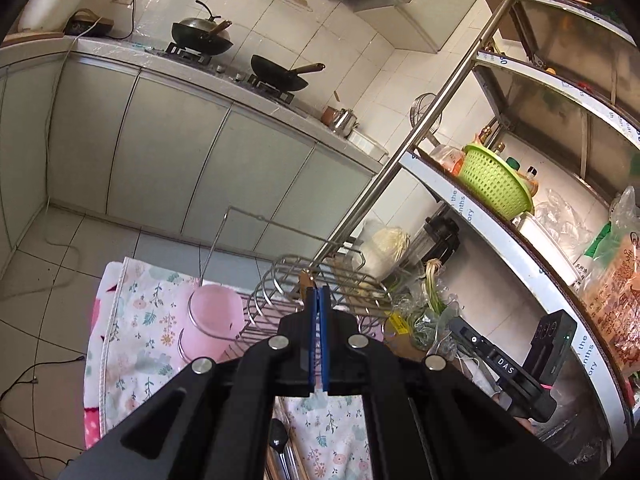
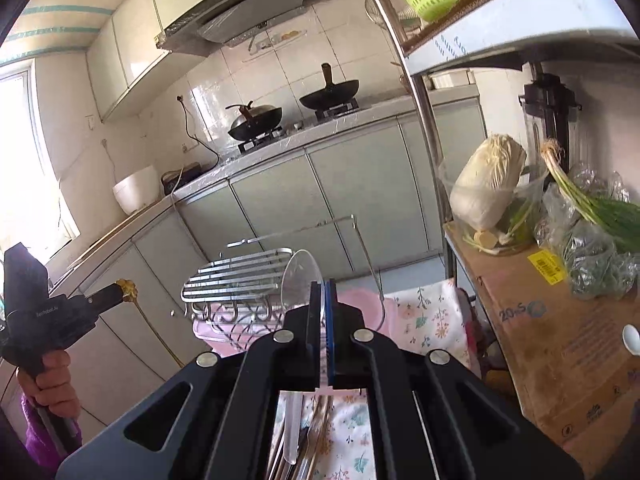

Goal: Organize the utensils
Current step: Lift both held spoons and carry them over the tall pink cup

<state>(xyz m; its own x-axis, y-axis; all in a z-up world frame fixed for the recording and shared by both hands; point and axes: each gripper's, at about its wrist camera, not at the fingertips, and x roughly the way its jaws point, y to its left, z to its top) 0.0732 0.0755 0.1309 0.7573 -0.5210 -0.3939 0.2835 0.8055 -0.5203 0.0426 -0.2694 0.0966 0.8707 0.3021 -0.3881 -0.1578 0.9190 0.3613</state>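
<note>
My left gripper (image 1: 319,291) is shut on a gold-coloured utensil (image 1: 306,280), whose end shows just left of the fingertips. In the right wrist view the gold utensil (image 2: 130,290) sticks out of that gripper and its thin shaft hangs down to the right. My right gripper (image 2: 323,285) is shut on a clear plastic spoon (image 2: 300,280); the bowl rises above the fingertips and the handle runs down under the jaws. Both grippers hover above a wire dish rack (image 1: 280,280) on a floral cloth (image 1: 136,320). More utensils (image 2: 312,436) lie on the cloth below.
A pink cup (image 1: 216,316) stands by the rack. To the right, a metal shelf unit (image 1: 500,240) carries a green basket (image 1: 496,184), and a cardboard box (image 2: 560,340) has a white spoon (image 2: 632,340), a cabbage (image 2: 488,180) and greens on it. Cabinets and a stove with woks (image 1: 280,74) lie beyond.
</note>
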